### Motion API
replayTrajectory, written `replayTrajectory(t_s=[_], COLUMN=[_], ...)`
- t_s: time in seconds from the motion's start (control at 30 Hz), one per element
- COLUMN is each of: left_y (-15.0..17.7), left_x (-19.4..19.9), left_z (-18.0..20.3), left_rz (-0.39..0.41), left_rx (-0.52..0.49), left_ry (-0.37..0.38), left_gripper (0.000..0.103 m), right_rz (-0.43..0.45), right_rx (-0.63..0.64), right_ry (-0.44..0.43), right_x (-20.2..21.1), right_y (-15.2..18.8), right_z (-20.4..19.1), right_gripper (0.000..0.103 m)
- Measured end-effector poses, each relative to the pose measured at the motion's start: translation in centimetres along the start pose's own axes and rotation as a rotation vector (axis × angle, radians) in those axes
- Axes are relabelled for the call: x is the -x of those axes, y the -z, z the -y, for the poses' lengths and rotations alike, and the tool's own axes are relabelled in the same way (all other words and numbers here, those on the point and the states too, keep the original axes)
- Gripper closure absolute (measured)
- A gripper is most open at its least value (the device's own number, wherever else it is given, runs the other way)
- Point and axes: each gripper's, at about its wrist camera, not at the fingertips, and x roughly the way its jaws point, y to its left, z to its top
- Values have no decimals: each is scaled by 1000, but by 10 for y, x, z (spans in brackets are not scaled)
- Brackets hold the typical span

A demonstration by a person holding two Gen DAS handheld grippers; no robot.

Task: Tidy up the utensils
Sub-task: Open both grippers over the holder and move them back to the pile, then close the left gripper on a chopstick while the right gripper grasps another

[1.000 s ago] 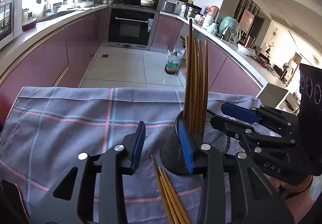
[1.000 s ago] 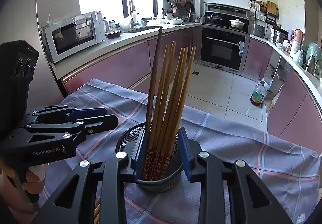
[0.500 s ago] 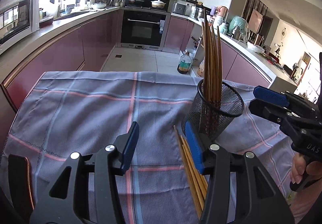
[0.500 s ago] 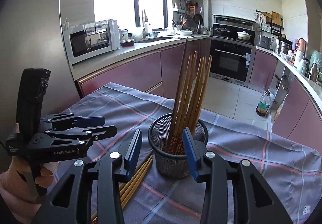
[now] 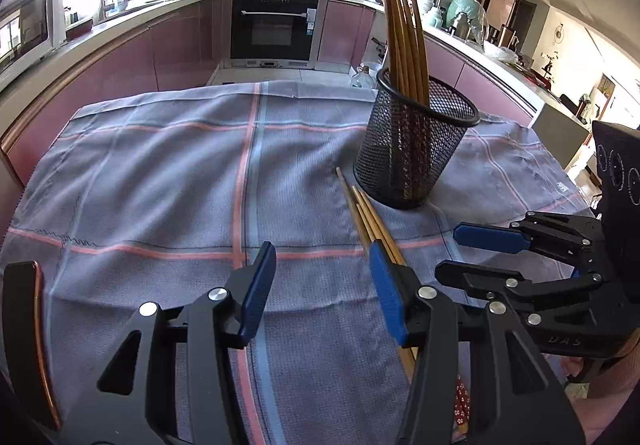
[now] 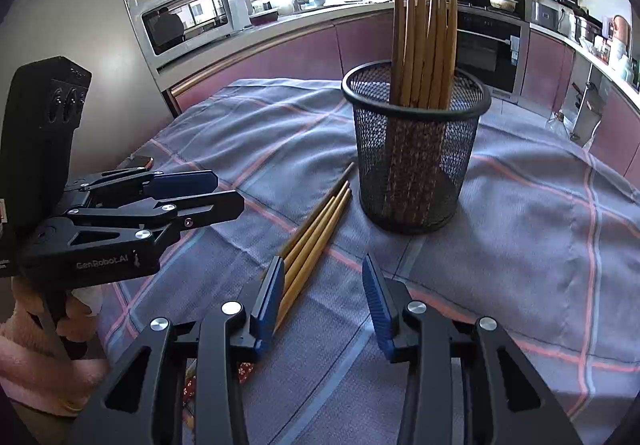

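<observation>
A black mesh cup [image 5: 412,149] [image 6: 414,157] stands upright on the checked cloth and holds several wooden chopsticks [image 5: 402,33] [image 6: 424,33]. Three loose chopsticks [image 5: 366,213] [image 6: 316,233] lie on the cloth just in front of the cup. My left gripper [image 5: 322,285] is open and empty, low over the cloth, with its right finger over the loose chopsticks. My right gripper [image 6: 320,297] is open and empty, its left finger beside the loose chopsticks. Each gripper shows in the other's view, the right [image 5: 480,253] and the left [image 6: 216,191].
The grey-blue checked cloth [image 5: 160,181] [image 6: 560,213] covers the table. A dark object with a copper edge [image 5: 24,329] sits at the left front. Kitchen counters, an oven [image 5: 276,29] and a microwave [image 6: 188,21] stand beyond the table's far edge.
Both grippers have pulled back from the mesh cup toward the near side. The right gripper, which straddled the cup, has let it go; the cup now stands alone farther away.
</observation>
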Motion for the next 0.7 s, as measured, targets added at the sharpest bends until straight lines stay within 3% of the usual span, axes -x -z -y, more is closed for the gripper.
replayTrajectory(t_s=[0.37, 0.7], left_y=[16, 17], left_x=[-13, -21], left_z=[12, 19], left_rz=[-58, -79], left_rx=[-18, -35], left_ry=[9, 22], left_gripper=[55, 55], right_rz=[-47, -54], right_rx=[1, -5], right_ry=[-5, 12], right_x=[-15, -18], right_y=[9, 8], right_z=[-10, -8], right_gripper=[72, 73])
